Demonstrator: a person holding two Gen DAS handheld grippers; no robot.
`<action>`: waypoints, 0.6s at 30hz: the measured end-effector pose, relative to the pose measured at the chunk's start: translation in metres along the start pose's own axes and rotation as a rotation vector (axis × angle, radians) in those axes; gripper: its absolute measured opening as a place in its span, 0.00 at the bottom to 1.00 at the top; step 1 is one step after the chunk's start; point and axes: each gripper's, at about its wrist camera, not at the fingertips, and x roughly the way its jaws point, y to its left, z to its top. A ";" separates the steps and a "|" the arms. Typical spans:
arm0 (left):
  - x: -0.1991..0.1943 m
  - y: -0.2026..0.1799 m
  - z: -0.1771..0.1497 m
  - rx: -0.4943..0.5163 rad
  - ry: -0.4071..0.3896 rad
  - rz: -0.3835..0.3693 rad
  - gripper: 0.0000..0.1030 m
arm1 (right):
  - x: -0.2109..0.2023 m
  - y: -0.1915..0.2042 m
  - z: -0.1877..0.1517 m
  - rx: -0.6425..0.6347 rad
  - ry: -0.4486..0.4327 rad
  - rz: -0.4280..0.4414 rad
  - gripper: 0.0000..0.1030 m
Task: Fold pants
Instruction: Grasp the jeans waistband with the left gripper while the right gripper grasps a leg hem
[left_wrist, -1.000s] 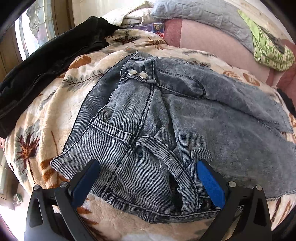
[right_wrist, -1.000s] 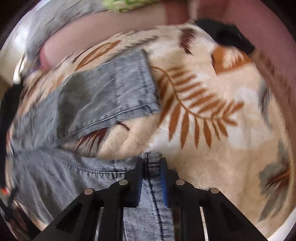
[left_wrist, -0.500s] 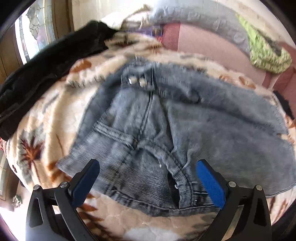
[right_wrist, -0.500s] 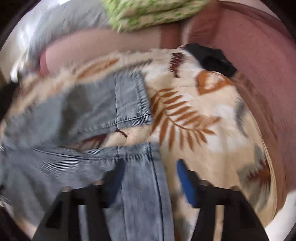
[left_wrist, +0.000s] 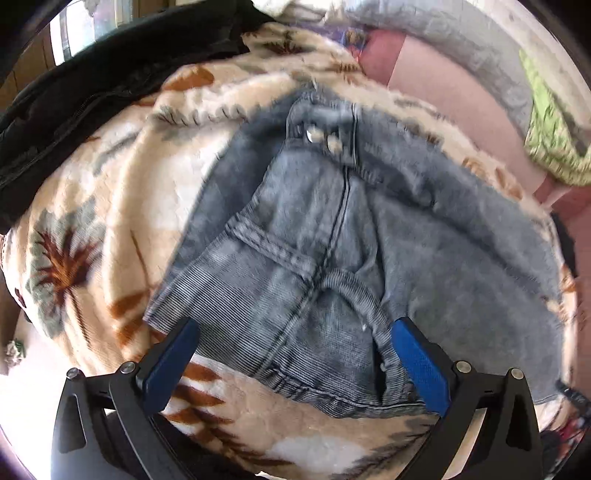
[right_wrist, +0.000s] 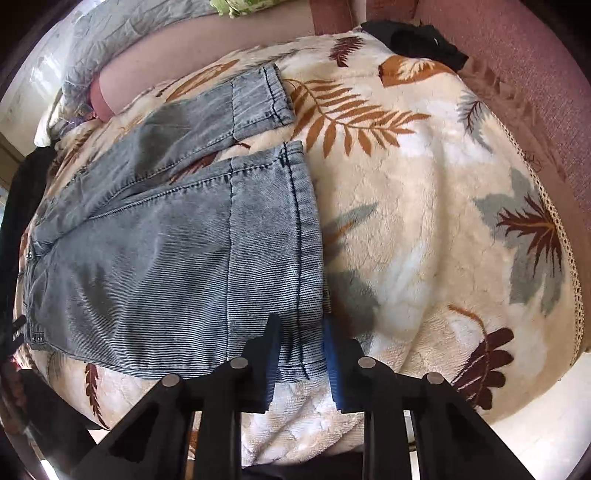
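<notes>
Grey-blue denim pants (left_wrist: 332, 258) lie spread on a cream leaf-print blanket (left_wrist: 110, 229). In the left wrist view the waistband with two metal snaps (left_wrist: 323, 138) is at the far side. My left gripper (left_wrist: 291, 343) is wide open, its blue pads hovering over the near edge of the pants. In the right wrist view both leg ends (right_wrist: 258, 206) lie flat side by side. My right gripper (right_wrist: 301, 332) is partly open, its jaws astride the near leg's hem corner, not clamping it.
A black garment (left_wrist: 92, 81) lies at the blanket's left. A grey quilt (left_wrist: 443, 40) and a green patterned cloth (left_wrist: 554, 140) rest on the pink sofa back (right_wrist: 517, 55). Another black item (right_wrist: 417, 40) sits at the blanket's far corner.
My right gripper opened and let go of the leg hem, and the leg now lies flat on the blanket. My left gripper stayed open and drew back slightly.
</notes>
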 end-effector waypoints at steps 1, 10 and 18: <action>-0.005 0.006 0.004 -0.020 -0.013 -0.007 1.00 | -0.001 0.002 -0.002 -0.005 0.002 0.000 0.21; -0.005 0.052 0.017 -0.159 0.093 -0.154 0.37 | -0.001 -0.003 0.000 0.025 0.001 0.038 0.24; -0.019 0.049 0.026 -0.100 0.032 -0.073 0.37 | -0.005 -0.006 -0.001 0.024 -0.005 0.057 0.24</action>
